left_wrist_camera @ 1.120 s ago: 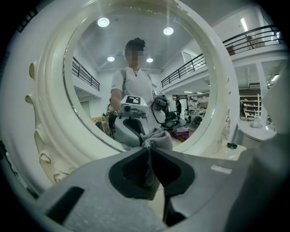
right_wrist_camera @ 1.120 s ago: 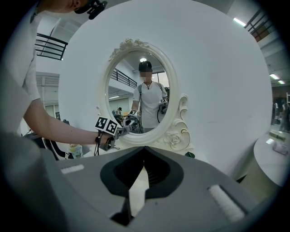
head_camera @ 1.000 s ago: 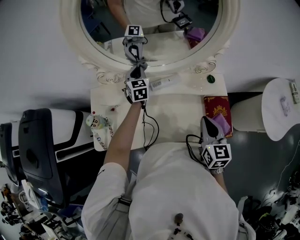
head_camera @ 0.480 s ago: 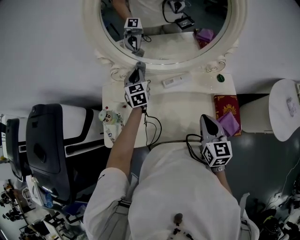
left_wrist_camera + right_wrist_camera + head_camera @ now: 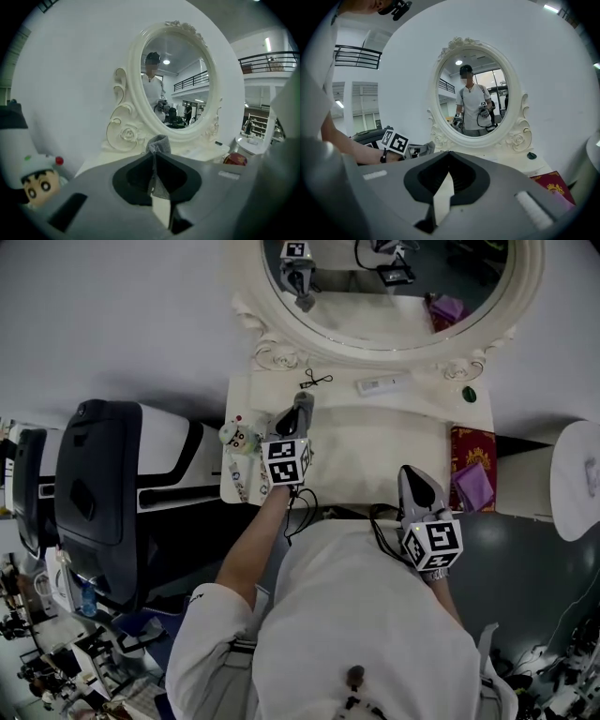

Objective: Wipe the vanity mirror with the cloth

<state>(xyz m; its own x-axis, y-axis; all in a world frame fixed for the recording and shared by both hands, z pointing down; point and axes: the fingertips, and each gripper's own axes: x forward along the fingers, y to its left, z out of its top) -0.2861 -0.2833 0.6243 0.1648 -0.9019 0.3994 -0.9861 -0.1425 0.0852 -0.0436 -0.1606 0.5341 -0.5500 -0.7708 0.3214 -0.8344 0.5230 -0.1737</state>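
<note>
The oval vanity mirror (image 5: 394, 287) in its ornate cream frame stands at the back of the white vanity table (image 5: 375, 442). My left gripper (image 5: 303, 401) hovers over the table's near left part, well short of the glass, shut on a grey cloth (image 5: 159, 142) whose tuft pokes out past the jaw tips. In the left gripper view the mirror (image 5: 176, 89) rises ahead and slightly right. My right gripper (image 5: 412, 480) is held low at the table's front right edge, shut with nothing in it. From the right gripper view the mirror (image 5: 473, 93) is straight ahead, and the left gripper (image 5: 420, 150) is at the left.
On the table lie a white remote (image 5: 382, 384), a small black clip (image 5: 316, 381) and a green knob (image 5: 469, 393). A toy figure (image 5: 239, 436) sits at the left edge. A red box (image 5: 466, 448) with a purple cloth (image 5: 474, 486) is at right. A black-and-white chair (image 5: 103, 493) stands to the left.
My left gripper has drawn back with the cloth from the mirror's lower rim toward the near left of the table. The right gripper has stayed in place.
</note>
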